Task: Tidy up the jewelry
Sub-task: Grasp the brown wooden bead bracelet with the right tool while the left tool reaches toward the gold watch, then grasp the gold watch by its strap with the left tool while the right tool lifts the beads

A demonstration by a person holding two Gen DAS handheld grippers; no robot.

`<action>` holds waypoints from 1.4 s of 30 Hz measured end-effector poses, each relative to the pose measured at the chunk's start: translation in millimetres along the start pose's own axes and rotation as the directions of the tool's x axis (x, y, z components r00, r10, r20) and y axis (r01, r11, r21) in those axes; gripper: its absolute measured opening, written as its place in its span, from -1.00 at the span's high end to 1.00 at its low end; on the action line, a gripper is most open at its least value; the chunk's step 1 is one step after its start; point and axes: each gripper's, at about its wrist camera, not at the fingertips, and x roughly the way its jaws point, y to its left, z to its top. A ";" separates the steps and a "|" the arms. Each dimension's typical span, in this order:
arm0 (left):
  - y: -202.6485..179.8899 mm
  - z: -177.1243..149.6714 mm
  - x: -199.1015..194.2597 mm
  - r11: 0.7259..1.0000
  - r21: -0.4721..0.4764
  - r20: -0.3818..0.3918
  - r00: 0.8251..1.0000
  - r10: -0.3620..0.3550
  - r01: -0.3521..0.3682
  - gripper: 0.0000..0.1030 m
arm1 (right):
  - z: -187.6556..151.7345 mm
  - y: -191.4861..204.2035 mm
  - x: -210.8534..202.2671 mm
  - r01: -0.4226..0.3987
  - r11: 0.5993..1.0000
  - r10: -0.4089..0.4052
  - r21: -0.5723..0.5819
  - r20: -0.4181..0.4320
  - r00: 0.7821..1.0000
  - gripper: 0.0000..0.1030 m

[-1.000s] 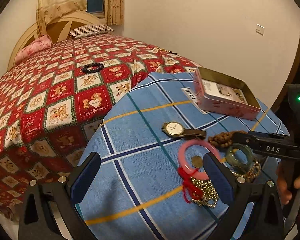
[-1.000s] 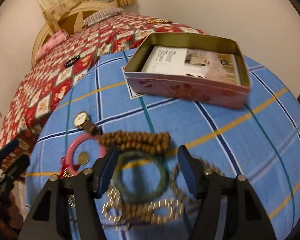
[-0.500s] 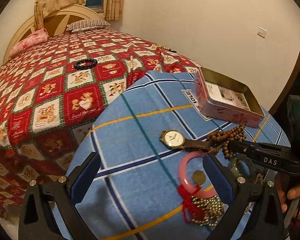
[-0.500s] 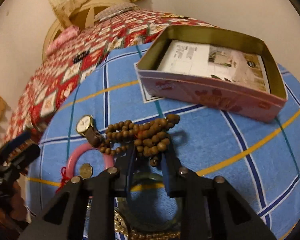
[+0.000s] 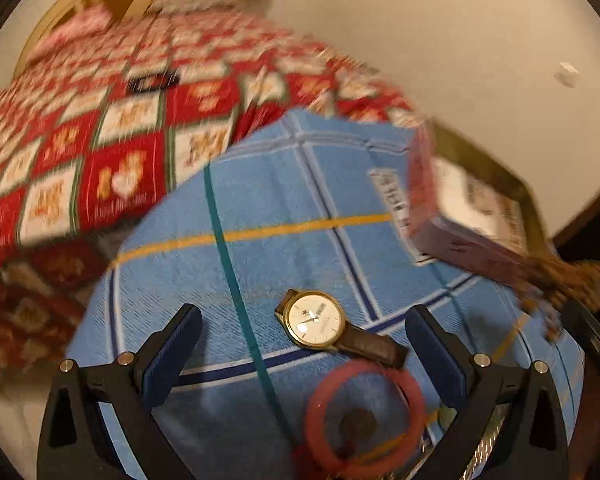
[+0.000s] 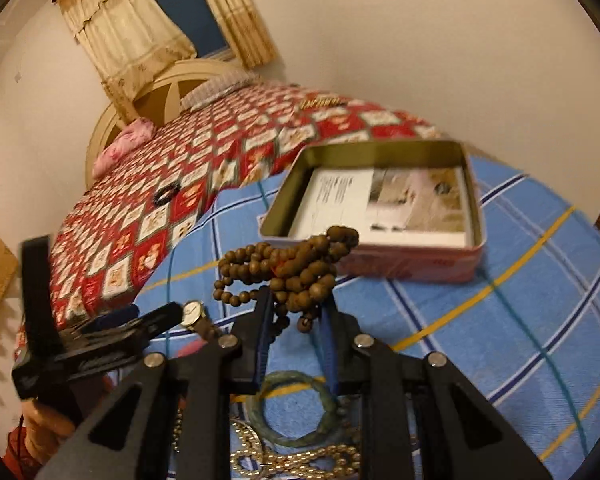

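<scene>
Left wrist view: the left gripper (image 5: 302, 338) hangs over a blue plaid cloth (image 5: 268, 200), its blue-padded jaws spread wide and just starting to close, gripping nothing. Between them lies a wristwatch (image 5: 315, 319), flat, white dial in a gold case facing up, its brown leather strap running toward the lower right. Just below it sits a smooth pink bangle (image 5: 365, 412), blurred, lying flat, with a small dark coin-like disc inside the ring. A rectangular pink tin (image 5: 456, 248) stands open at the cloth's right side.

Right wrist view: the right gripper (image 6: 296, 324) has its jaws nearly together, clamped on a bunched strand of round brown wooden beads (image 6: 296, 264), lifted clear of the cloth in front of the tin's near wall, loops dangling. Under the gripper lie a dull green bangle (image 6: 292, 412) and a gold chain (image 6: 300, 460).
</scene>
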 end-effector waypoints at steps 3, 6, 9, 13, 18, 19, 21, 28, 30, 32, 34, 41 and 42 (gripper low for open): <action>-9.4 3.3 9.9 0.998 -0.020 -0.012 0.998 0.061 -0.062 -0.72 | -4.4 -0.8 -0.4 0.043 0.999 -0.043 -0.014 0.016 0.999 0.52; -21.0 5.0 18.7 0.995 -0.005 -0.017 0.995 0.100 -0.100 -0.33 | -6.8 -6.2 0.8 0.050 0.999 -0.050 -0.006 0.013 0.999 0.52; -26.4 2.3 19.5 0.994 0.057 0.019 0.995 0.096 -0.097 0.21 | -7.5 -12.8 -1.5 0.049 0.999 -0.049 0.017 0.015 0.999 0.52; -15.3 -0.3 13.8 0.997 0.076 0.058 0.998 -0.030 0.025 0.22 | -8.0 -19.5 -9.2 0.043 0.999 -0.044 0.030 0.027 0.999 0.52; -4.6 -0.5 -21.3 0.984 0.105 0.205 0.965 -0.162 0.143 0.25 | -10.9 -27.5 -15.3 0.057 0.997 -0.059 0.055 0.045 0.997 0.52; -5.4 -0.7 -30.9 0.977 0.126 0.232 0.953 -0.196 0.171 0.27 | -11.1 -30.4 -16.2 0.060 0.996 -0.064 0.066 0.054 0.997 0.52; -13.1 2.0 -39.8 0.965 0.175 0.256 0.938 -0.235 0.195 0.48 | -11.5 -34.4 -18.7 0.059 0.995 -0.065 0.085 0.067 0.996 0.52; -34.1 14.3 -40.3 0.952 0.248 0.277 0.929 -0.246 0.178 0.73 | 3.1 -45.0 -23.7 0.075 0.990 -0.087 0.118 0.103 0.991 0.52; -32.9 16.6 -37.8 0.951 0.252 0.276 0.928 -0.249 0.180 0.73 | 4.4 -45.2 -24.3 0.082 0.990 -0.094 0.113 0.105 0.990 0.52; -27.4 18.8 -36.8 0.951 0.249 0.256 0.935 -0.246 0.182 0.72 | 2.6 -44.5 -24.0 0.084 0.991 -0.095 0.107 0.099 0.991 0.52; -19.9 19.4 -33.9 0.950 0.219 0.224 0.936 -0.273 0.224 0.67 | 0.2 -43.8 -23.2 0.085 0.991 -0.094 0.101 0.093 0.991 0.51; -38.8 20.6 -5.6 0.960 0.215 0.135 0.968 -0.212 0.180 -0.45 | -4.6 -43.4 -15.6 0.075 0.991 -0.084 0.115 0.074 0.994 0.51; -41.8 20.1 -1.6 0.958 0.233 0.125 0.972 -0.199 0.167 -0.45 | -4.5 -43.8 -16.5 0.074 0.991 -0.082 0.115 0.073 0.994 0.51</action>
